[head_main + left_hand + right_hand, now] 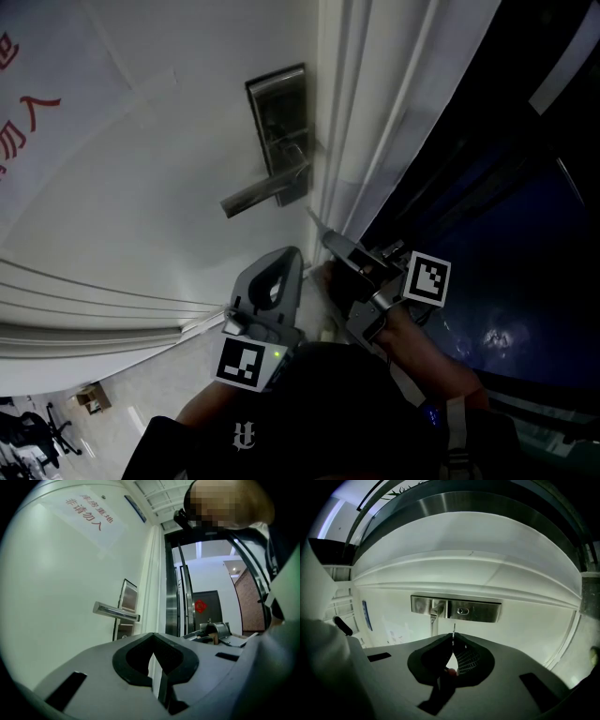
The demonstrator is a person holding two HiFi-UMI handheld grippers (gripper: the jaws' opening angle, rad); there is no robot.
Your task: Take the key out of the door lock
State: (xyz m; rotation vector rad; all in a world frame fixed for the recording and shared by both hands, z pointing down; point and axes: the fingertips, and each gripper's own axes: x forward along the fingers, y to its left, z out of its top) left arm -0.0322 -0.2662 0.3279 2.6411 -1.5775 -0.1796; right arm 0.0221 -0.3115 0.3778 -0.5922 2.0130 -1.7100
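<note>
Key, slim silver metal blade (453,627), gripped btwn right gripper (453,639) fingers, 6 o'clock of brushed-steel door lock plate (473,611); left gripper (153,644) fingers clenched, empty.

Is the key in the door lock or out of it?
Out. The key stands pinched in the shut jaws of the right hand-held gripper, clear of the lock plate, whose keyhole looks empty.

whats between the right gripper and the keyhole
Only the key, sticking out of the right gripper's shut jaws; past its tip the stretch to the keyhole is bare. The right gripper view shows it.
</note>
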